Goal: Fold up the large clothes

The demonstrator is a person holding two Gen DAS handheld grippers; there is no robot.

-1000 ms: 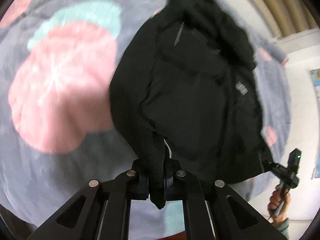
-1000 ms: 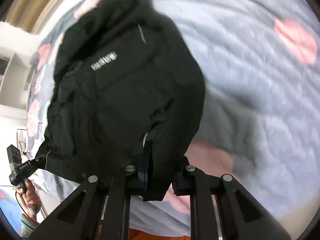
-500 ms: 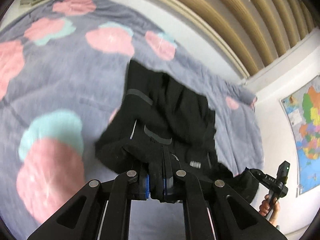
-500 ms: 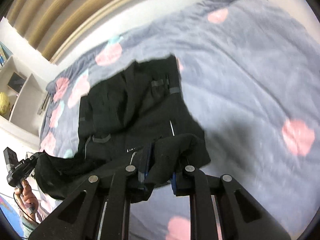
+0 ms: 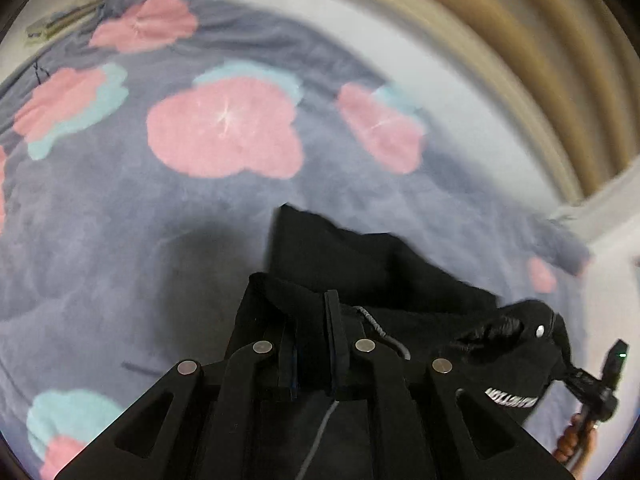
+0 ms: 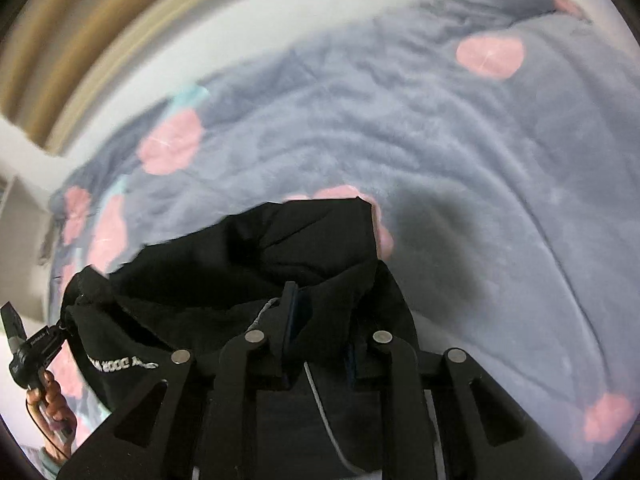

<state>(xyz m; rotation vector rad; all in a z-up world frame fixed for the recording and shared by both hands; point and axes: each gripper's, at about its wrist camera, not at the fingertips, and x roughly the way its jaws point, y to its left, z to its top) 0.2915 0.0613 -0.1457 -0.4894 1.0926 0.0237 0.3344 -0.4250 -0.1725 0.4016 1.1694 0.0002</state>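
Both grippers — left gripper (image 5: 312, 344), right gripper (image 6: 318, 340) — clamped the black jacket (image 5: 400, 280) above the bed (image 5: 120, 220). The right's jaws had just eased wider on the cloth — a slipped corner could spoil the fold.

blanket (image 5: 120, 216): grey, pink-teal blotches | wall (image 5: 452, 92): white | slats (image 5: 552, 60): tan

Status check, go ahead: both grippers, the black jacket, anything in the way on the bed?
Left gripper shut on black jacket. Right gripper shut on it too. Jacket bunched between them over the blanket. Nothing in the way.
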